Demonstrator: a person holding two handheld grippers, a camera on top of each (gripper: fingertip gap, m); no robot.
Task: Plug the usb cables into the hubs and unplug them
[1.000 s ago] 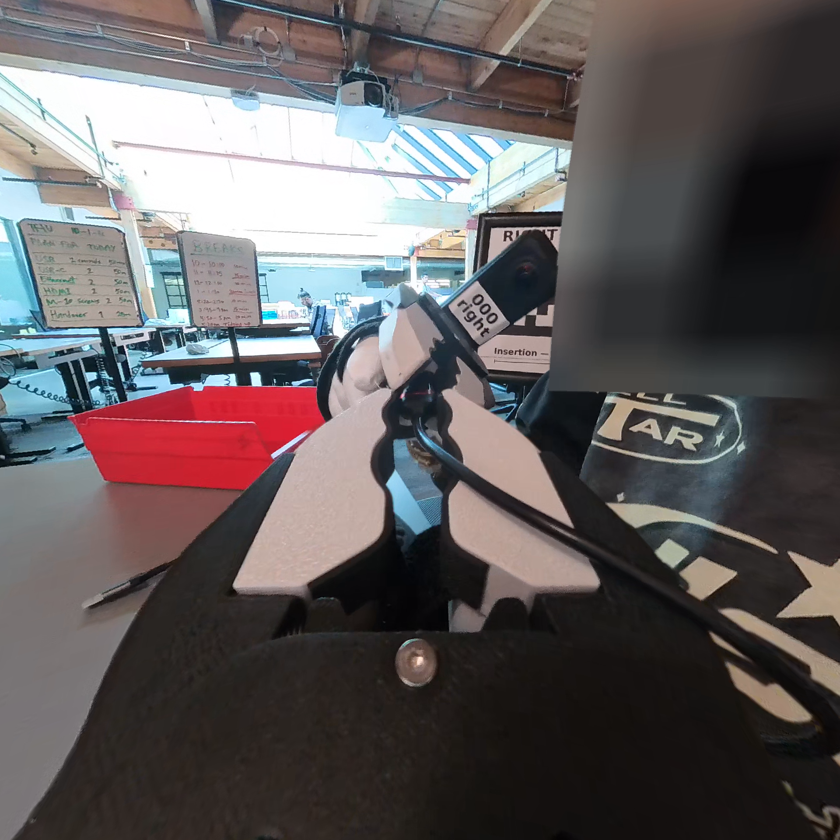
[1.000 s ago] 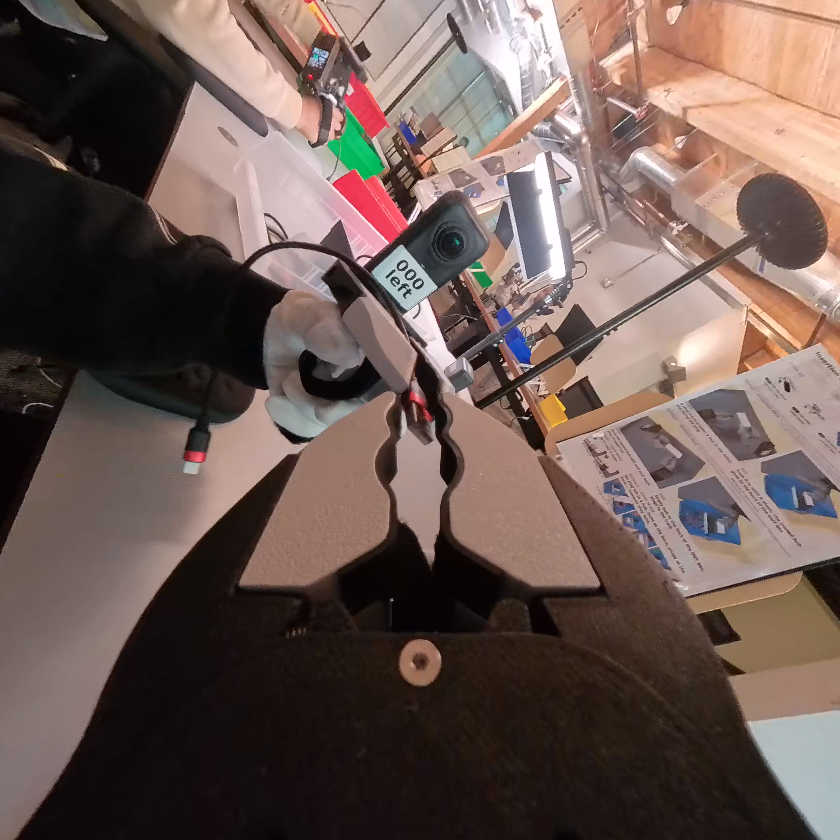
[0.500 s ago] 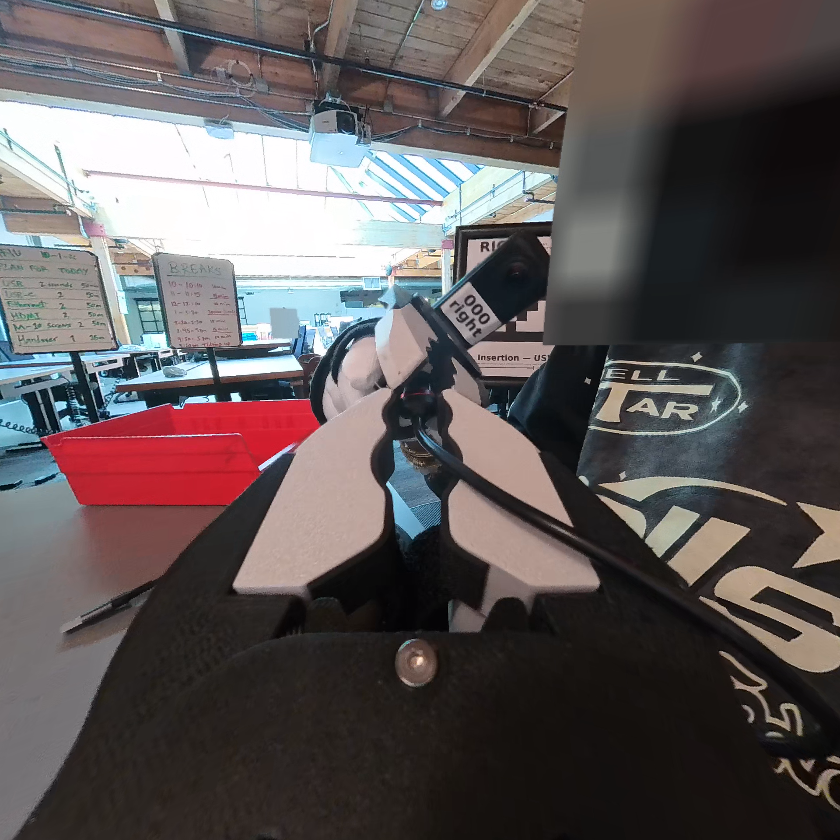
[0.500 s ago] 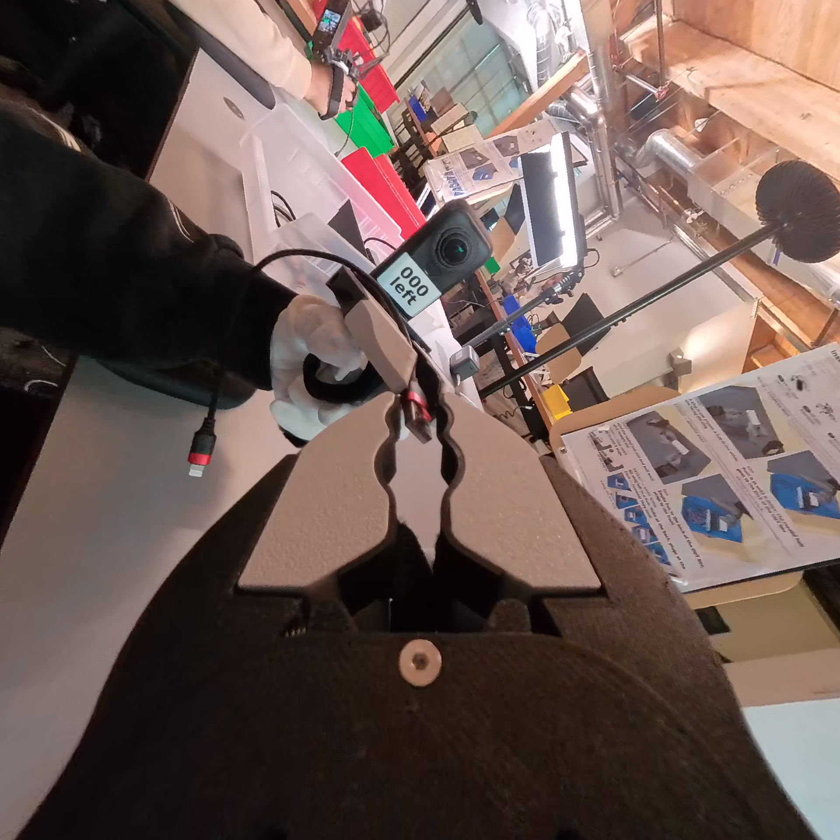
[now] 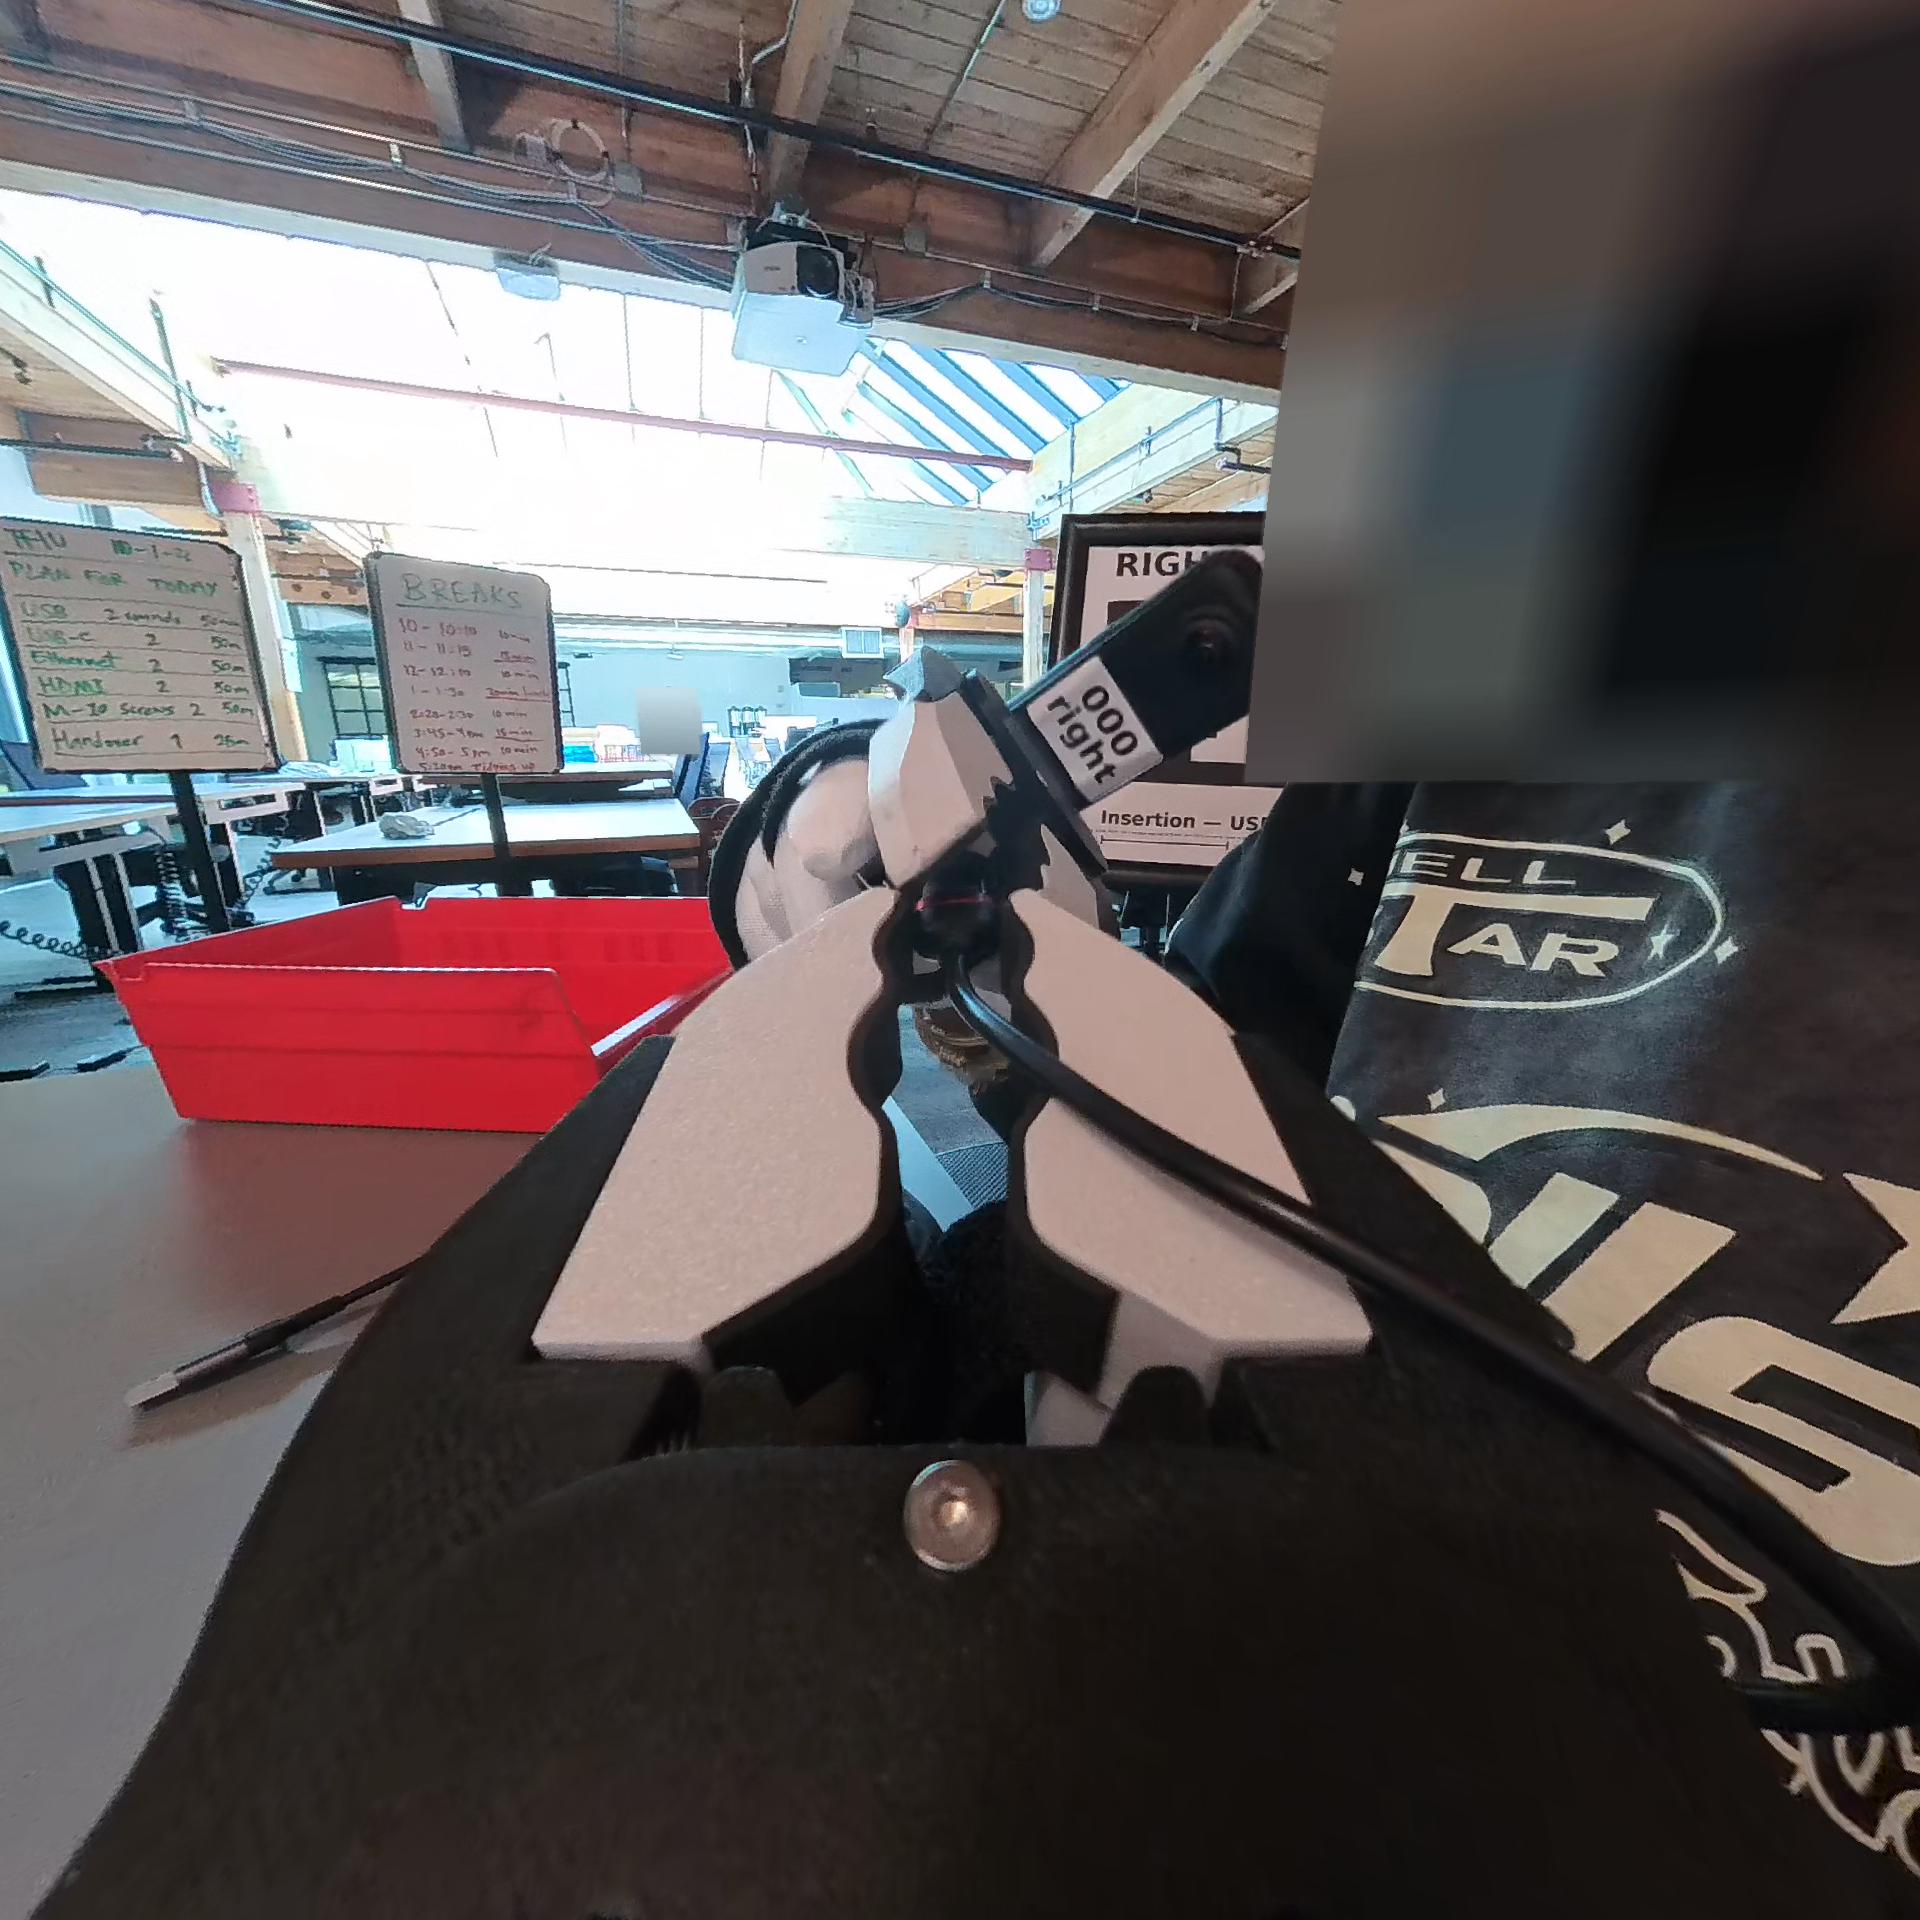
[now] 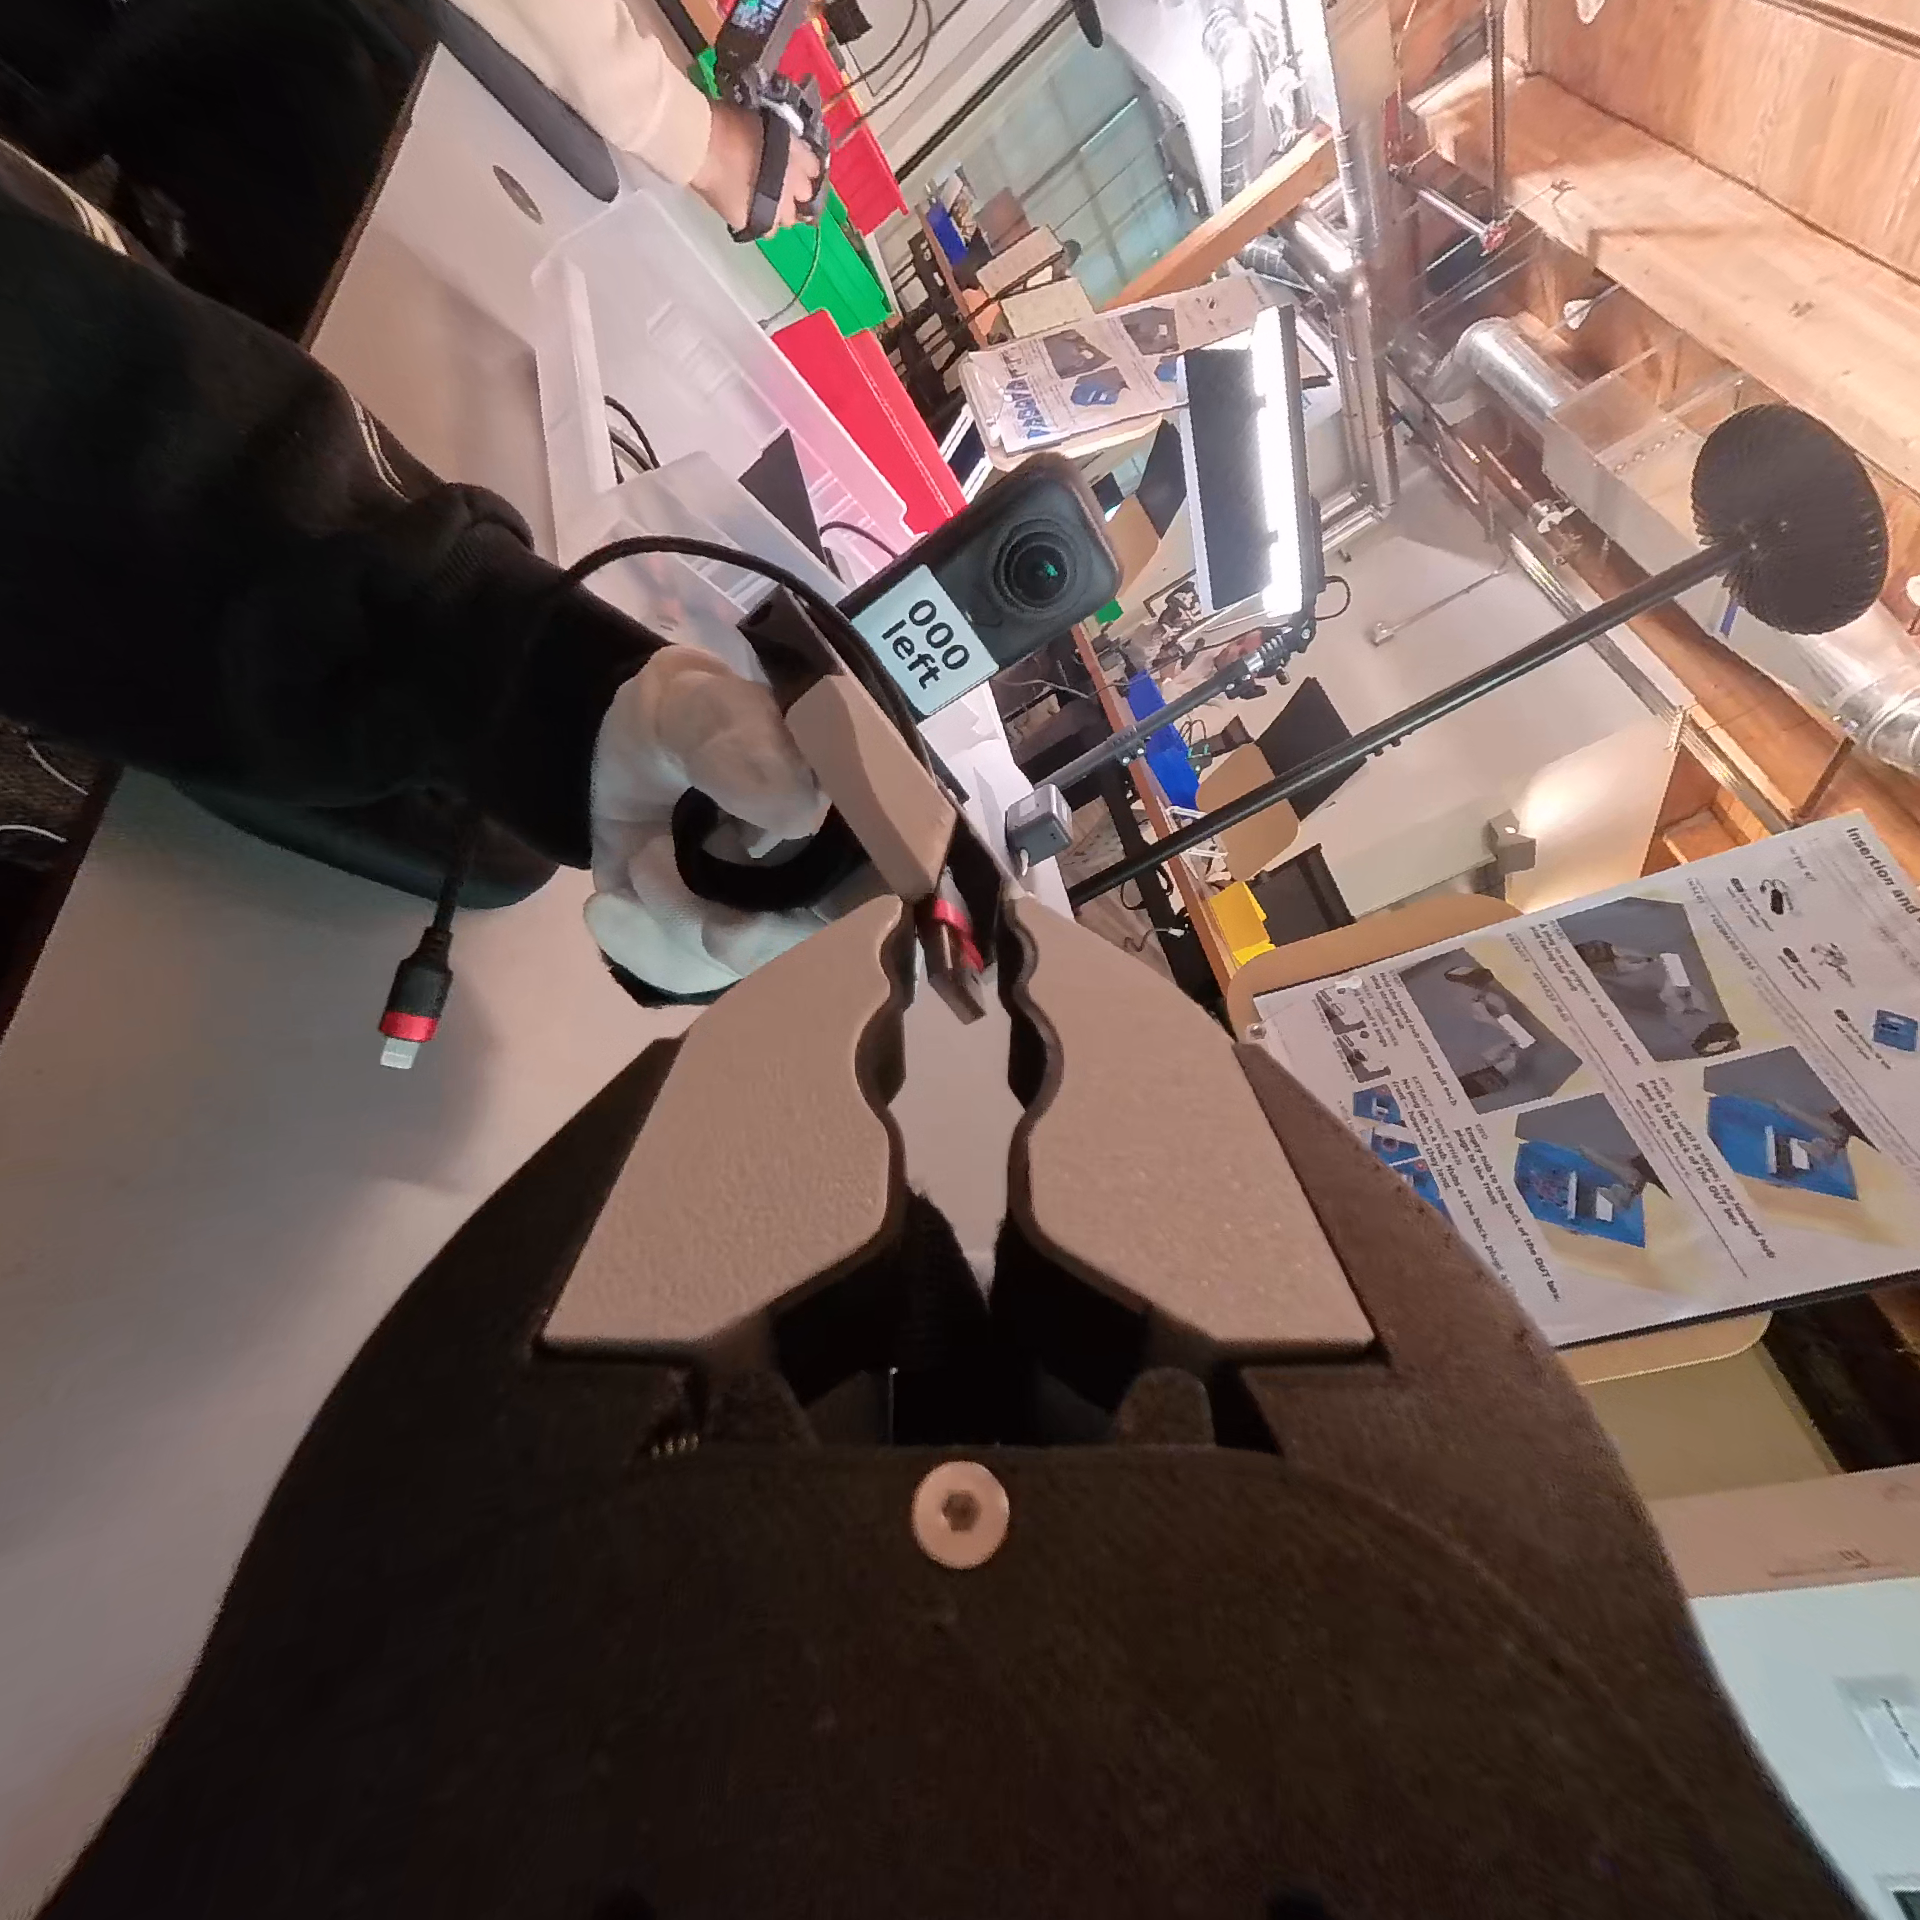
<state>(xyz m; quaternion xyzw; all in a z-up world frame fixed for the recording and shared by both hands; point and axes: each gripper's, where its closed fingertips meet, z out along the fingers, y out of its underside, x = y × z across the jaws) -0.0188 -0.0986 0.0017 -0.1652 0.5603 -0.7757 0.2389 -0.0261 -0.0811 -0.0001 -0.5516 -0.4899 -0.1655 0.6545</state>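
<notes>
Both grippers are held in the air, tip to tip. My left gripper (image 5: 956, 925) is shut on the red-and-black body of a USB plug (image 5: 951, 904). Its black cable (image 5: 1247, 1195) runs back over the right finger. In the right wrist view, the same USB plug (image 6: 951, 951) points its metal end between the fingertips of my right gripper (image 6: 951, 966), which are closed in on it. The cable loops over the gloved hand (image 6: 707, 769). Its other end, a small red-and-black connector (image 6: 416, 1003), hangs free above the table. No hub is in view.
A red bin (image 5: 416, 1008) stands on the brown table (image 5: 156, 1247), with a thin dark cable end (image 5: 239, 1356) lying in front of it. A person's dark shirt (image 5: 1610, 1039) is close on the right. Clear bins (image 6: 665, 343) and an instruction sheet (image 6: 1610, 1091) are behind. Both grippers' tips are close together, under 4 cm apart.
The two grippers stay locked together on the plug. The pair has shifted and tilted slightly, and the hanging connector has swung a little.
</notes>
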